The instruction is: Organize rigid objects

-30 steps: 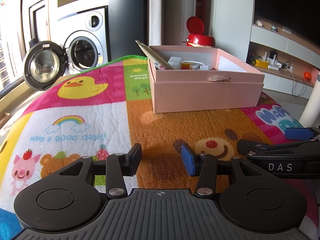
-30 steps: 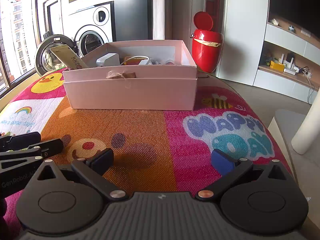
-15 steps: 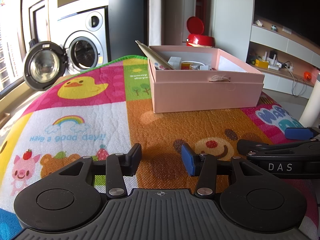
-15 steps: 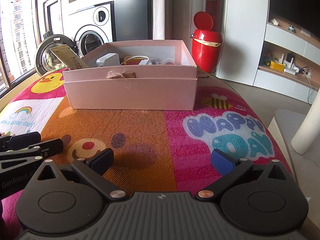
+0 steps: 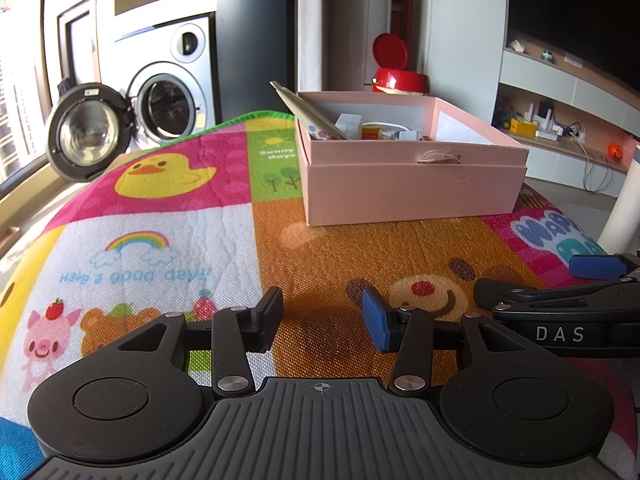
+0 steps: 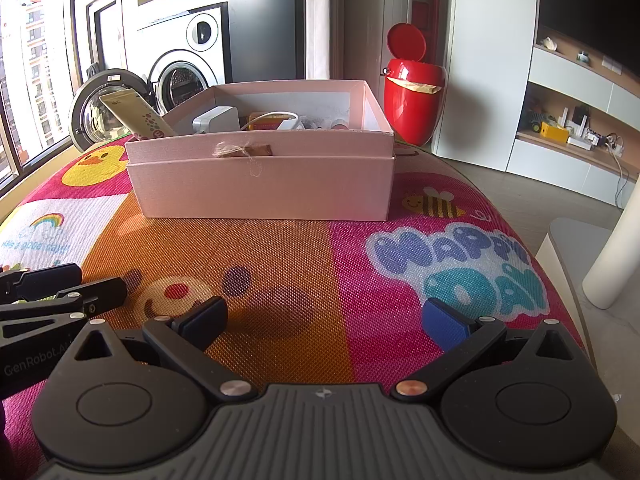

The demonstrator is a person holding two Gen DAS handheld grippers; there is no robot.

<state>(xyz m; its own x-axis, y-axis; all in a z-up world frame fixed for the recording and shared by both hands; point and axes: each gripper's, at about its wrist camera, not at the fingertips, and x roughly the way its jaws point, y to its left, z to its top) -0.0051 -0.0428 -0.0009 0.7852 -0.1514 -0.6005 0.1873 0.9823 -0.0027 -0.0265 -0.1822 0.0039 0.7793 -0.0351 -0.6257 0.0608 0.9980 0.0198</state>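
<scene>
Sunlight is falling across a colourful cartoon-print play mat [image 5: 168, 216] that is covering the surface in the left wrist view, with a silver front-loading washing machine [image 5: 172, 80] standing far left, its round door hanging open. An open pale pink cardboard box [image 5: 412, 184] is sitting on the mat at the far centre-right, and a white charger block [image 5: 349, 125], a yellow item and a spotted beige tube [image 5: 310, 114] leaning over its left wall are lying inside. Low over the near orange patch, the left hand-held gripper [image 5: 322, 322] is hovering with its jaws partly spread and nothing between them. At the right edge, the right hand-held gripper [image 5: 560, 292] is showing side-on.

Seen from the right wrist view, the same mat [image 6: 400, 272] is stretching toward the pink box [image 6: 264, 184], which is sitting far centre with the charger [image 6: 216, 119] and tube [image 6: 134, 114] inside it. A glossy red flip-lid bin [image 6: 414, 84] is standing beyond the box on the right. The right hand-held gripper [image 6: 324, 320] is hovering near, jaws spread wide and holding nothing, while the left hand-held gripper [image 6: 60, 292] is showing at the near left.
</scene>
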